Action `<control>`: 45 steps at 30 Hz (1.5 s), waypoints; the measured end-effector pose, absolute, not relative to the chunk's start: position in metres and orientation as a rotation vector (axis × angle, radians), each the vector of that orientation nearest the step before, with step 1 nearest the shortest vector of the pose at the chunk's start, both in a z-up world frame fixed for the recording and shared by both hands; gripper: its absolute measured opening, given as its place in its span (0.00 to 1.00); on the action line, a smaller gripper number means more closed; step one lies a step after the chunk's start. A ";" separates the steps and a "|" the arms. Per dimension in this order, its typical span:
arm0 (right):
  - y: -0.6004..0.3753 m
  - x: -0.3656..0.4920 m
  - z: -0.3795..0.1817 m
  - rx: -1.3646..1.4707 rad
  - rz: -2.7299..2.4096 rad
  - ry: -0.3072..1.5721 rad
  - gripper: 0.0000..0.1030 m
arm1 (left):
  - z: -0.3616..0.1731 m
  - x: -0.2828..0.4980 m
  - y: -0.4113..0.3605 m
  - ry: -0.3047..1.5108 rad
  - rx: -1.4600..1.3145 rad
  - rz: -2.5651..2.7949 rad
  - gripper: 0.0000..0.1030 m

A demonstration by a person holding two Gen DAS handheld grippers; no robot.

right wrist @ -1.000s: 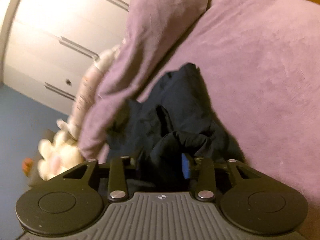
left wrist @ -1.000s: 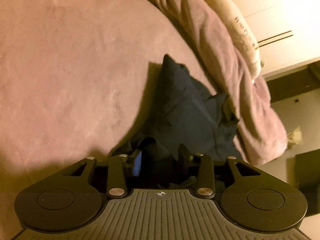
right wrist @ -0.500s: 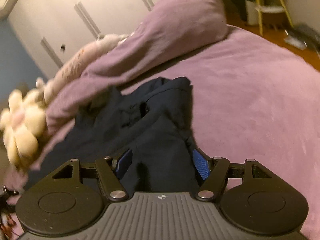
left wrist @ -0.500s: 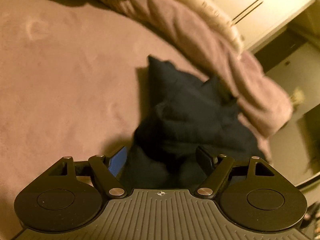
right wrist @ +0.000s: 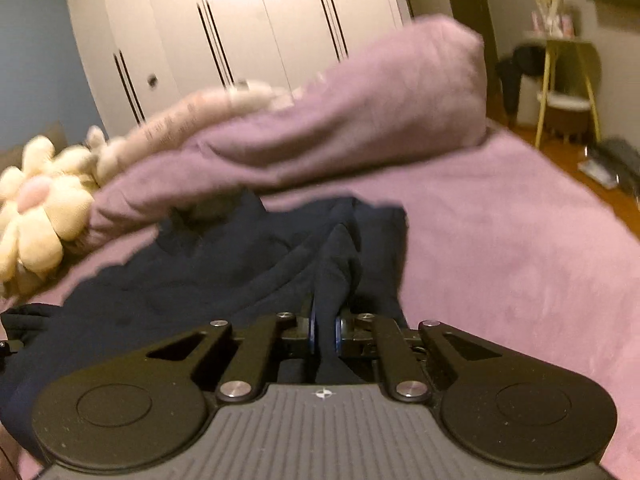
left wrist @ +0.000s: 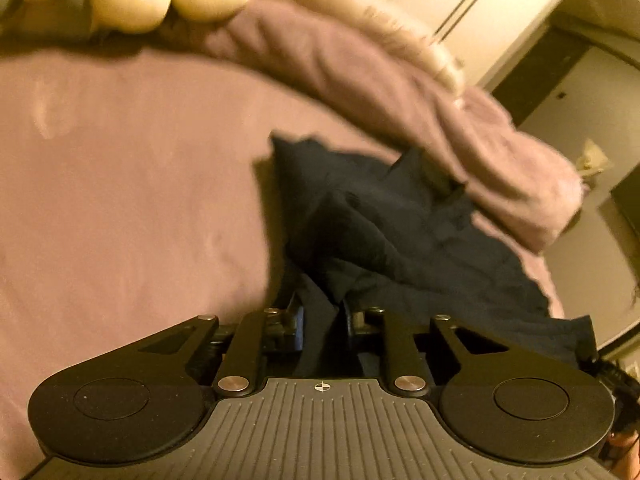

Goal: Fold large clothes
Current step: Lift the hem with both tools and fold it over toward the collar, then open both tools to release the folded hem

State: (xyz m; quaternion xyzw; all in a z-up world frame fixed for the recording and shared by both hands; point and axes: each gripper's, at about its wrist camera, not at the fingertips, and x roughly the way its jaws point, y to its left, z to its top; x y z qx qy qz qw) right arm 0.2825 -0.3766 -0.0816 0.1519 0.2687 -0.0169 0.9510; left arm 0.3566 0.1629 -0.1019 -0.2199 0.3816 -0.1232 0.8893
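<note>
A crumpled dark navy garment (left wrist: 400, 232) lies on the purple bed cover (left wrist: 120, 200), against a rolled purple duvet. My left gripper (left wrist: 323, 316) is at the garment's near edge. Its jaws are closing, and a raised fold of the cloth is pinched between the pads. In the right wrist view the same garment (right wrist: 240, 272) spreads to the left. My right gripper (right wrist: 325, 326) is closing on a narrow ridge of navy cloth that its blue pads squeeze. The cloth rises toward both grippers.
The rolled purple duvet (right wrist: 320, 132) with a pale fluffy blanket on it runs behind the garment. A cream flower plush (right wrist: 36, 208) lies at its end. White wardrobe doors (right wrist: 260, 20) stand beyond. A yellow-legged stool (right wrist: 568, 92) stands on the wooden floor past the bed's edge.
Both grippers opened wide over the garment, then shut on folds of it. Both views rolled, and the cloth is now pulled up toward the jaws.
</note>
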 end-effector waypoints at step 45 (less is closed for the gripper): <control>-0.339 0.454 -0.114 0.522 -0.024 0.372 0.39 | -0.103 0.491 0.059 0.478 -0.294 0.047 0.89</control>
